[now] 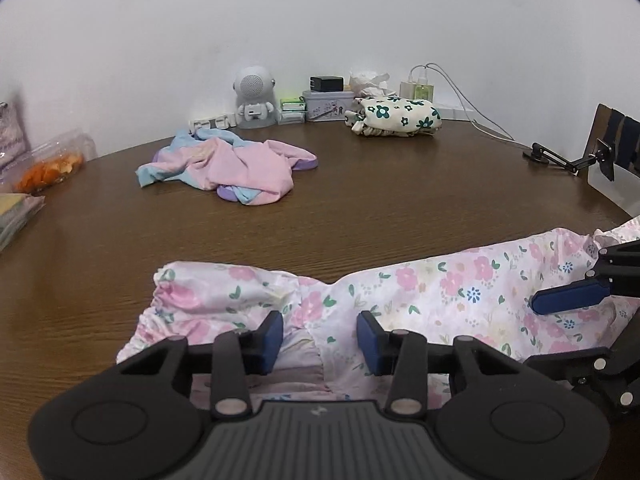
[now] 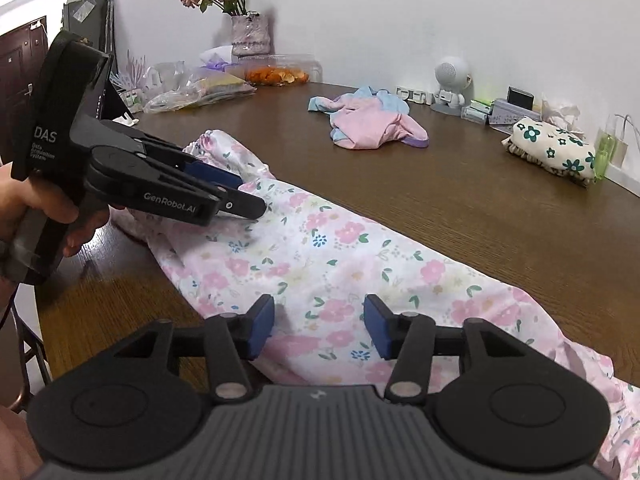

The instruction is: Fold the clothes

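Observation:
A white garment with pink flowers [image 1: 420, 292] lies in a long strip along the near edge of the brown table [image 1: 360, 200]; it also shows in the right wrist view [image 2: 340, 256]. My left gripper [image 1: 319, 338] is open just above its left end, jaws apart, nothing between them. It shows from the side in the right wrist view [image 2: 244, 196]. My right gripper [image 2: 319, 328] is open over the garment's middle part, and its blue fingertip [image 1: 568, 300] shows at the right of the left wrist view.
A crumpled pink and blue garment [image 1: 232, 168] lies mid-table. A folded cream bundle with green flowers [image 1: 396, 116], a white speaker figure [image 1: 254, 96], a tin box [image 1: 326, 106] and chargers line the far wall. Plastic bags [image 1: 48, 168] lie left; a vase [image 2: 250, 34] stands behind.

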`<state>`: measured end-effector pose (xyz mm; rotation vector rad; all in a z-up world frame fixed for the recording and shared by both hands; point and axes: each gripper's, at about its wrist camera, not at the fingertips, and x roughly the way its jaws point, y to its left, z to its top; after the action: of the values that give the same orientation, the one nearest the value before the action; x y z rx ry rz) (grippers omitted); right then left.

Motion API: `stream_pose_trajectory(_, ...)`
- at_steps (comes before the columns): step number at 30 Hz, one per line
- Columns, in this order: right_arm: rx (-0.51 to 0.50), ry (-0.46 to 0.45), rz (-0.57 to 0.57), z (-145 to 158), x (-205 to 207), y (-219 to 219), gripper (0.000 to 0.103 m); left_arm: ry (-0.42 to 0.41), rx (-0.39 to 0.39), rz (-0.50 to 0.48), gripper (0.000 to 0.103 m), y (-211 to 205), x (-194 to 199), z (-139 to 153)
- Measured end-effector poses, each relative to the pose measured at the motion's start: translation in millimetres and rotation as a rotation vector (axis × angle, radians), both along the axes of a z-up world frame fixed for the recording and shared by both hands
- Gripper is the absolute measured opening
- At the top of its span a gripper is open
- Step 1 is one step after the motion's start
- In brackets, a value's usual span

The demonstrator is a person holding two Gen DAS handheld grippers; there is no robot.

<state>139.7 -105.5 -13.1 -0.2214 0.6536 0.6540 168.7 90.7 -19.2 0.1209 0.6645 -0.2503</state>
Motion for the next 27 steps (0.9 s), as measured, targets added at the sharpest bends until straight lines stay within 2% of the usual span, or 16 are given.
stream_pose_trajectory(1,0.005,0.004,0.003,2,1,-1,0.052,-0.002,-0.003,0.003,0.044,1,-2,1)
stream_pose_trajectory(5,0.050,-0.033,-0.008,18,1,-13,0.054,-0.029,-0.013,0.021,0.067,10,-21,10)
stream_pose_trajectory(8,0.051,-0.061,-0.055,27,6,-24,0.055,-0.049,-0.021,0.034,0.065,18,-35,16)
stream_pose_trajectory(10,0.048,-0.045,-0.073,25,10,-27,0.055,-0.063,-0.027,0.043,0.062,22,-45,20)
stream_pose_trajectory(12,0.040,-0.024,-0.081,20,13,-28,0.055,-0.070,-0.030,0.051,0.051,27,-53,23)
stream_pose_trajectory(14,0.027,-0.005,-0.074,13,12,-25,0.055,-0.035,-0.020,0.056,0.046,29,-53,15)
stream_pose_trajectory(17,0.006,0.015,-0.073,3,11,-21,0.056,-0.004,-0.018,0.065,0.046,29,-51,5)
stream_pose_trajectory(23,0.003,0.006,-0.082,-1,9,-20,0.057,-0.018,-0.018,0.085,0.047,26,-54,4)
stream_pose_trajectory(25,0.014,0.014,-0.076,3,9,-21,0.058,-0.029,-0.031,0.096,0.051,28,-57,9)
stream_pose_trajectory(27,0.051,0.001,-0.067,12,3,-26,0.059,-0.048,-0.047,0.110,0.072,30,-61,15)
